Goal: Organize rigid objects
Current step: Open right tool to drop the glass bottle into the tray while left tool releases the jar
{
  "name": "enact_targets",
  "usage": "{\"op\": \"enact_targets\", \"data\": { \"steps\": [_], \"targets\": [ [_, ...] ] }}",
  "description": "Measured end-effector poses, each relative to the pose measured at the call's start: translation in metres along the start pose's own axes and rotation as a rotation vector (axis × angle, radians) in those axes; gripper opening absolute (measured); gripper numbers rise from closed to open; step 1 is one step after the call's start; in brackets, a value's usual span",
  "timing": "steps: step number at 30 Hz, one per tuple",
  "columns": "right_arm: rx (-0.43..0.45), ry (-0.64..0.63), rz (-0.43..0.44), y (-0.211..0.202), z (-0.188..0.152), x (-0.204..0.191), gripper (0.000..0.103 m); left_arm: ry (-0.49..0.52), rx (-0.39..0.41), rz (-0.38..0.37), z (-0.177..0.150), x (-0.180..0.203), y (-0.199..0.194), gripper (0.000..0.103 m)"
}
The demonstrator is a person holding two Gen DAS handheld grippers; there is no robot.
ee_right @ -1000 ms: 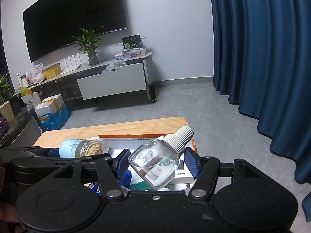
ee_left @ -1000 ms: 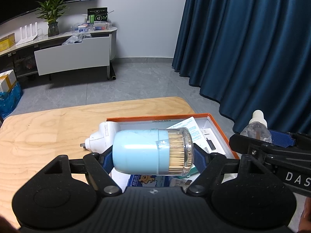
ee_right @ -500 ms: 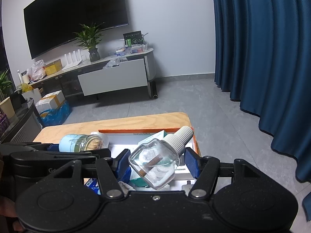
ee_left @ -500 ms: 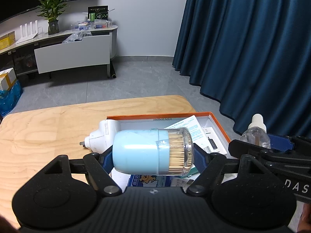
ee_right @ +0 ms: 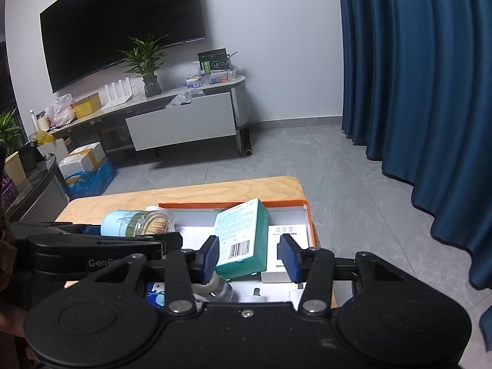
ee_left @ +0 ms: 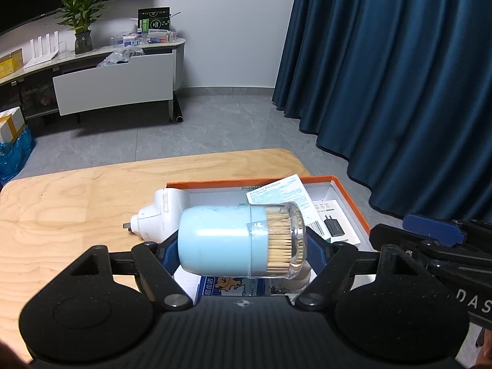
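My left gripper (ee_left: 241, 246) is shut on a toothpick jar (ee_left: 240, 240) with a light blue body and a clear cap. It holds the jar sideways above the orange-rimmed box (ee_left: 215, 181). The right wrist view shows the same jar (ee_right: 135, 223) at the left. My right gripper (ee_right: 249, 255) hangs over the box, and its jaws are closing with nothing between them. The clear glass bottle (ee_right: 220, 289) lies in the box just below its left finger, partly hidden. A green carton (ee_right: 243, 240) leans in the box behind the jaws.
A white plug adapter (ee_left: 160, 215) lies at the box's left edge on the wooden table (ee_left: 77, 203). The box also holds a white charger carton (ee_left: 335, 224) and a blue carton (ee_left: 227, 286). A dark blue curtain (ee_left: 399, 92) hangs at the right.
The glass bottle has left the right gripper's jaws and now lies in the box below. Those jaws have narrowed. The left gripper still holds the jar in the same place.
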State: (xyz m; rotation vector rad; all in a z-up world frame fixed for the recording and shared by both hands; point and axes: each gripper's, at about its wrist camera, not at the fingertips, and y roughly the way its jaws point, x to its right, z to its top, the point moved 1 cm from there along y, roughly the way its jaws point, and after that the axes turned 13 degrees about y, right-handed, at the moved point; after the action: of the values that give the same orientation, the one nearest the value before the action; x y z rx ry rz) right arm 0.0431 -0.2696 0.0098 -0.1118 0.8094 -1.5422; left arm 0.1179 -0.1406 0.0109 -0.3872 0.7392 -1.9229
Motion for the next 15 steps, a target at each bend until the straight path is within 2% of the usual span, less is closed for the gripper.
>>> {"op": "enact_targets", "data": {
  "steps": [7,15],
  "targets": [
    [0.011,-0.006,-0.020,-0.012,-0.009,0.003,0.056,0.002,-0.008,-0.007,0.001,0.003,0.005,0.079],
    [0.018,0.005,-0.026,-0.021,-0.013,0.008,0.065,-0.004,-0.015,-0.048,0.007,0.009,0.017,0.081]
  ]
}}
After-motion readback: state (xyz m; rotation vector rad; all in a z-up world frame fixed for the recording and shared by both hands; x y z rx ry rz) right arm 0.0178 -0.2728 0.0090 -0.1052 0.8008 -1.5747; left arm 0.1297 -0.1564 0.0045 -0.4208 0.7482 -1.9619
